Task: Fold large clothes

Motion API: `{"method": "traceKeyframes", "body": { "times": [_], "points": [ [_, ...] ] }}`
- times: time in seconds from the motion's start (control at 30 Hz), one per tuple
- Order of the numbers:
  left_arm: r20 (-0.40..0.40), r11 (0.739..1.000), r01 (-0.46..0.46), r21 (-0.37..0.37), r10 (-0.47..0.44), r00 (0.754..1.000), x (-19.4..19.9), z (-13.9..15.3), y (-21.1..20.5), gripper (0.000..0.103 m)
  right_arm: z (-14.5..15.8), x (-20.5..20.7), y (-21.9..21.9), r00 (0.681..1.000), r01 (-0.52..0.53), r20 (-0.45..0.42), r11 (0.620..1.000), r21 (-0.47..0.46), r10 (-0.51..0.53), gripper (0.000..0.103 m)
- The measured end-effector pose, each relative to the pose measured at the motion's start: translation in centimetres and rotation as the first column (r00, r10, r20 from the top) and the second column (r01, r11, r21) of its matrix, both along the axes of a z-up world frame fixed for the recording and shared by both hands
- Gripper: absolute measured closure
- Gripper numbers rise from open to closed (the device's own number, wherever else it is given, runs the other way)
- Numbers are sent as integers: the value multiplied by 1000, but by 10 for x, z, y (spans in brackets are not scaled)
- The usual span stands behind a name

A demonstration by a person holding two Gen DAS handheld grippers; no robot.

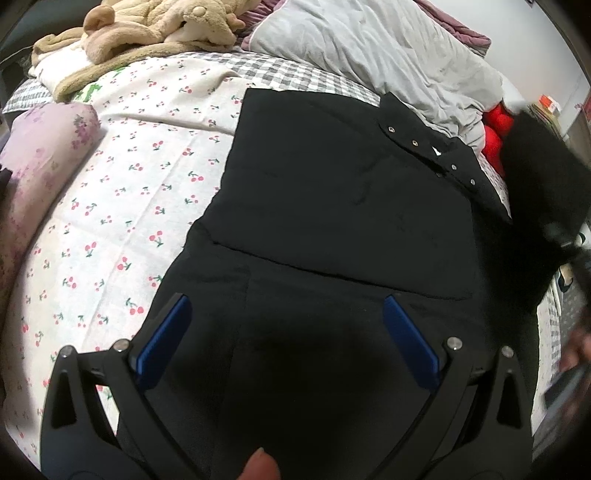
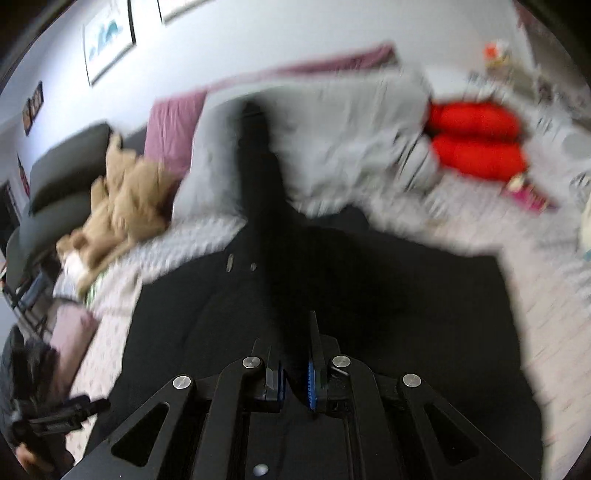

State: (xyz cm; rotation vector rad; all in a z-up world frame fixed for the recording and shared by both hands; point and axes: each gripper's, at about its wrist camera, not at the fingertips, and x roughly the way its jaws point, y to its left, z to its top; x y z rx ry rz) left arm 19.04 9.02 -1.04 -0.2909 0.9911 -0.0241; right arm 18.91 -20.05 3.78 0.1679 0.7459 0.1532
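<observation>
A large black coat (image 1: 332, 192) with metal snap buttons lies spread on the cherry-print bed sheet (image 1: 122, 206). My left gripper (image 1: 288, 306) is open and empty, hovering over the coat's near part. My right gripper (image 2: 295, 332) is shut on a strip of the black coat (image 2: 266, 206), a sleeve-like part that rises from its jaws and hangs in the air. That view is blurred by motion. The lifted part also shows at the right edge of the left wrist view (image 1: 535, 177).
A beige plush pile (image 1: 147, 33), a grey duvet (image 1: 369, 48) and a red cushion (image 1: 495, 136) lie at the far side of the bed. A lilac pillow (image 1: 40, 155) is at the left. Framed pictures (image 2: 107, 44) hang on the wall.
</observation>
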Motion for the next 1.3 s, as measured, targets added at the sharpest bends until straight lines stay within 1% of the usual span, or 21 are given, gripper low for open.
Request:
{"method": "traceKeyframes", "body": {
  "times": [0.07,0.1,0.2,0.23,0.27,0.3,0.33,0.37,0.47,0.57,0.63,0.7,0.73,0.77,0.83,0.9,0.97,1.03,1.17,1.23,1.3],
  "points": [
    [-1,1000,10,-7,-10,1000,3,-4,-2,0,-33,3,15,998,-10,-67,1000,-9,9,90],
    [-1,1000,15,-17,-15,1000,4,-7,-3,0,-56,8,23,992,-10,-123,1000,-25,7,89],
    [4,998,40,-47,-40,999,8,-11,-8,0,-97,10,29,974,-9,-229,1000,-24,3,83],
    [8,997,50,-55,-50,999,9,-12,-11,0,-103,8,26,971,-12,-238,1000,-6,10,80],
    [13,996,61,-66,-60,998,11,-13,-13,0,-104,7,25,970,-17,-241,1000,14,20,70],
    [16,994,70,-79,-69,997,13,-14,-15,0,-103,5,23,967,-40,-249,997,60,54,60],
    [16,993,75,-88,-74,997,15,-15,-16,0,-101,3,22,963,-62,-257,992,106,88,28],
    [15,993,76,-91,-75,997,16,-16,-17,0,-97,0,23,961,-74,-253,988,135,107,19],
    [13,993,78,-92,-77,997,19,-17,-20,0,-80,-10,31,957,-134,-235,980,150,167,19],
    [14,993,74,-90,-73,997,20,-15,-20,0,-61,-11,46,962,-170,-187,973,156,198,19],
    [15,993,68,-94,-66,998,19,-14,-17,0,-52,-7,66,956,-225,-149,958,176,252,20],
    [13,994,59,-94,-58,998,18,-13,-14,0,-50,2,87,960,-227,-149,970,89,238,21],
    [12,995,53,-89,-52,999,18,-12,-12,0,-54,11,98,960,-219,-169,975,38,222,27],
    [13,995,49,-86,-48,999,17,-11,-10,0,-60,16,105,959,-218,-184,976,15,217,35],
    [11,996,43,-81,-42,999,15,-10,-7,0,-76,31,119,953,-204,-239,978,-46,187,45],
    [11,996,40,-76,-39,999,15,-10,-4,0,-100,46,131,941,-171,-314,979,-114,128,52],
    [10,997,37,-73,-36,999,14,-10,0,0,-111,50,133,941,-144,-328,976,-163,84,72],
    [8,997,33,-74,-32,999,13,-10,3,0,-108,54,136,949,-130,-305,980,-151,79,93],
    [4,997,25,-78,-25,1000,11,-9,8,0,-84,56,142,978,-73,-205,986,-152,41,95],
    [7,996,31,-83,-31,999,8,-6,9,0,-76,57,144,987,-52,-160,991,-124,32,95],
    [16,996,41,-73,-40,999,6,-3,9,0,-78,64,145,987,-50,-155,997,-60,40,90]
  ]
}}
